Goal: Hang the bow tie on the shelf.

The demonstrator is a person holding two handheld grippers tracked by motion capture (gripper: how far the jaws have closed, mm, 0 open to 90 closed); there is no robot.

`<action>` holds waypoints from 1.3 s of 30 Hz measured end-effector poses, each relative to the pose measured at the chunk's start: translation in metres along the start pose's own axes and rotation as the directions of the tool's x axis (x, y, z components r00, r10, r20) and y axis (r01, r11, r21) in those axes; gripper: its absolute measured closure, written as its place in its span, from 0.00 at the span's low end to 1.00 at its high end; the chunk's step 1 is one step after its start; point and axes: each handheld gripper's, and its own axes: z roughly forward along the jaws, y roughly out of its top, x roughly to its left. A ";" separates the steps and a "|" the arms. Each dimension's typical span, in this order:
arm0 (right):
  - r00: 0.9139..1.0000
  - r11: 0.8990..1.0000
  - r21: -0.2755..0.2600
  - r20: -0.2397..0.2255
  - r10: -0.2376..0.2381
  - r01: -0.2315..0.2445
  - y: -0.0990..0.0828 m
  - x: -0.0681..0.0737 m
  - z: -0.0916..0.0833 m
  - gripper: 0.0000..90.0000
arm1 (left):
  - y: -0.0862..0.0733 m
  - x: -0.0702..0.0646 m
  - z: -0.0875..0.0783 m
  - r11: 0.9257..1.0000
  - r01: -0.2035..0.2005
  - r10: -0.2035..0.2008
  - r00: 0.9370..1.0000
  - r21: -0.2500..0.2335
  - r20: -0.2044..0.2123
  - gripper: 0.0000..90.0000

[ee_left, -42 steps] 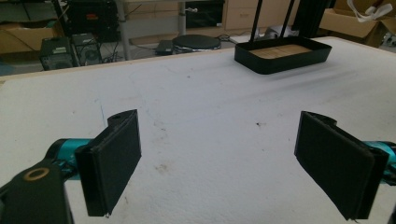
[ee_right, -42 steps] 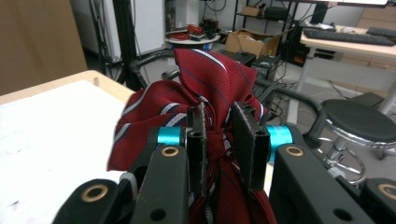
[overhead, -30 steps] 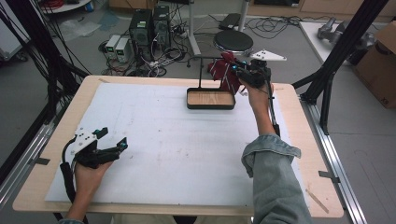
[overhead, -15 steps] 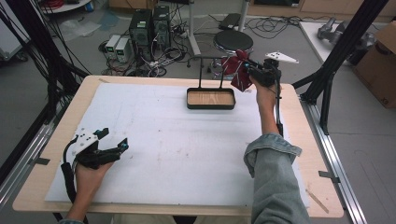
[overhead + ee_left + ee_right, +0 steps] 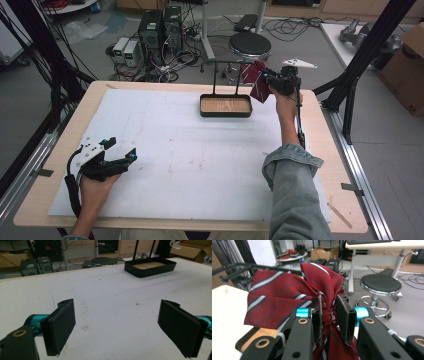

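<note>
My right gripper (image 5: pixel 329 320) pinches the red striped tie (image 5: pixel 287 300) beside the rack (image 5: pixel 226 75), not yet hung, while my left gripper (image 5: pixel 125 325) rests spread

A shallow black tray with a wooden floor (image 5: pixel 225 106) sits on the white-topped table (image 5: pixel 190 160) at its far edge. The dark red striped tie (image 5: pixel 256 80) hangs just right of the tray, clamped in the right gripper (image 5: pixel 274 81). The left gripper (image 5: pixel 119 156) rests on the table's near left corner, well apart from both.

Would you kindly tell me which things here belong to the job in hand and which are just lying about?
In the job:
- red striped tie, clamped in the right claw
- black tray with its rail

Lying about:
- left claw, open and idle on the white mat
- stool, computers and cables on the floor
</note>
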 end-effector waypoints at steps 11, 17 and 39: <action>0.999 0.993 0.112 0.000 -0.035 0.035 -0.010 0.006 0.014 0.84 | 0.000 -0.001 0.001 1.000 -0.002 0.002 1.000 0.002 0.002 0.17; 0.999 0.990 0.130 0.000 -0.048 0.048 -0.013 0.011 0.021 0.84 | 0.000 -0.001 0.001 1.000 -0.002 0.002 1.000 0.002 0.002 0.17; 0.999 0.989 0.146 0.028 -0.034 0.029 -0.014 0.010 0.017 0.76 | 0.000 0.000 0.001 1.000 -0.002 0.002 1.000 -0.002 0.004 0.17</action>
